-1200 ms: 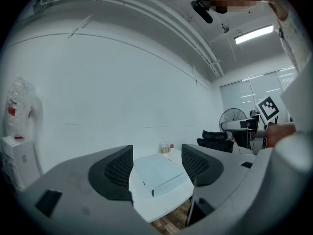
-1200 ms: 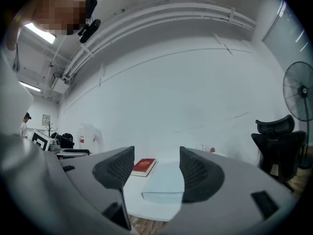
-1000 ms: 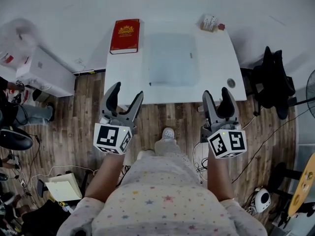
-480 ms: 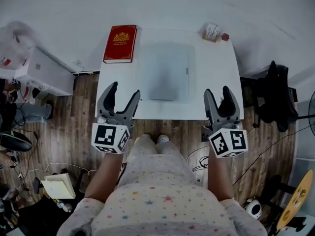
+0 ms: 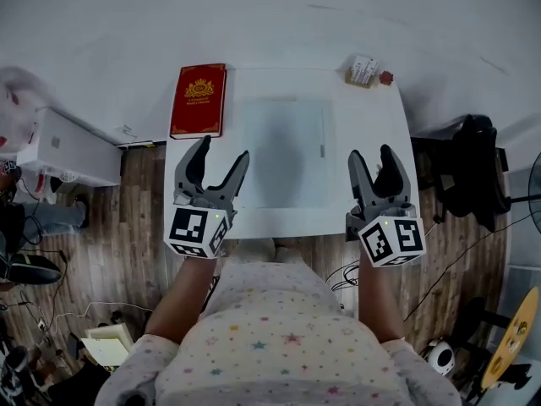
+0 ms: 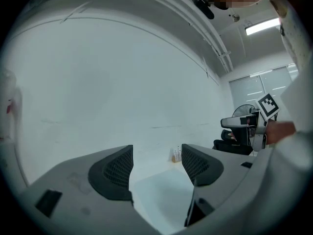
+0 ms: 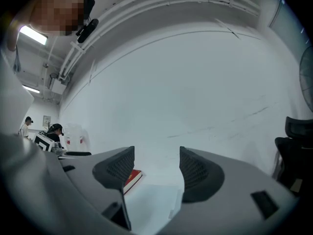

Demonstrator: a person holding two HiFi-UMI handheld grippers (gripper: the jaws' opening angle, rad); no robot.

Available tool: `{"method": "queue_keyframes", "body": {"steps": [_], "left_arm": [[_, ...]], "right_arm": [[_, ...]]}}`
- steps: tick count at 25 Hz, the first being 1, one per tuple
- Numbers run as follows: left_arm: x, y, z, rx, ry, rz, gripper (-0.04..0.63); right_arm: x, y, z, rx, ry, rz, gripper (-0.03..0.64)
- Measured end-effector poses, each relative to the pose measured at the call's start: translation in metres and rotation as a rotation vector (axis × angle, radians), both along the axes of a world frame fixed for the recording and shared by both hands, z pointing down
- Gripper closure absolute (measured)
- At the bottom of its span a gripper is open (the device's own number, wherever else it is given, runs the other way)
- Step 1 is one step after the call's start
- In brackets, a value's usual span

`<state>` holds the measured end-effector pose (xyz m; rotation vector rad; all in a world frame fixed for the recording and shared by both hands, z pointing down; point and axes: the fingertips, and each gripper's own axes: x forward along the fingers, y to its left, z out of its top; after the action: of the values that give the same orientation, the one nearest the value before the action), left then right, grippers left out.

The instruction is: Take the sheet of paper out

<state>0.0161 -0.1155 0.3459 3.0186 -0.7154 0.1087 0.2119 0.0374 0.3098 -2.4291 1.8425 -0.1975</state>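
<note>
A translucent, pale folder (image 5: 281, 152) lies flat in the middle of the white table (image 5: 372, 134); any sheet inside it cannot be made out. It also shows low between the jaws as the folder (image 6: 161, 199) in the left gripper view and as the folder (image 7: 146, 199) in the right gripper view. My left gripper (image 5: 217, 161) hovers open over the table's near left edge, beside the folder. My right gripper (image 5: 374, 161) is open over the near right edge. Neither holds anything.
A red book (image 5: 199, 100) lies at the table's far left corner, also seen as the red book (image 7: 133, 178). A small box (image 5: 362, 69) sits at the far right corner. A dark chair (image 5: 473, 172) stands right of the table; a white cabinet (image 5: 59, 146) stands left.
The table has come closer under both grippers over the last second. Both grippers now reach over its near edge; they stayed open.
</note>
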Motion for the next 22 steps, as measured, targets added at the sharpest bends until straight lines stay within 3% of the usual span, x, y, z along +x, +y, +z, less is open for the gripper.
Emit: {"method": "queue_keyframes", "body": {"steps": [10,22], "left_arm": [[0.041,-0.058,0.02,-0.045,-0.017,0.079,0.31],[0.062,-0.061,0.062,-0.131,-0.048,0.01,0.31]], "right_arm": [[0.028,-0.053,0.019,-0.039,-0.029,0.064,0.347],[0.034,-0.068,0.105,-0.223,-0.144,-0.032,0.374]]}}
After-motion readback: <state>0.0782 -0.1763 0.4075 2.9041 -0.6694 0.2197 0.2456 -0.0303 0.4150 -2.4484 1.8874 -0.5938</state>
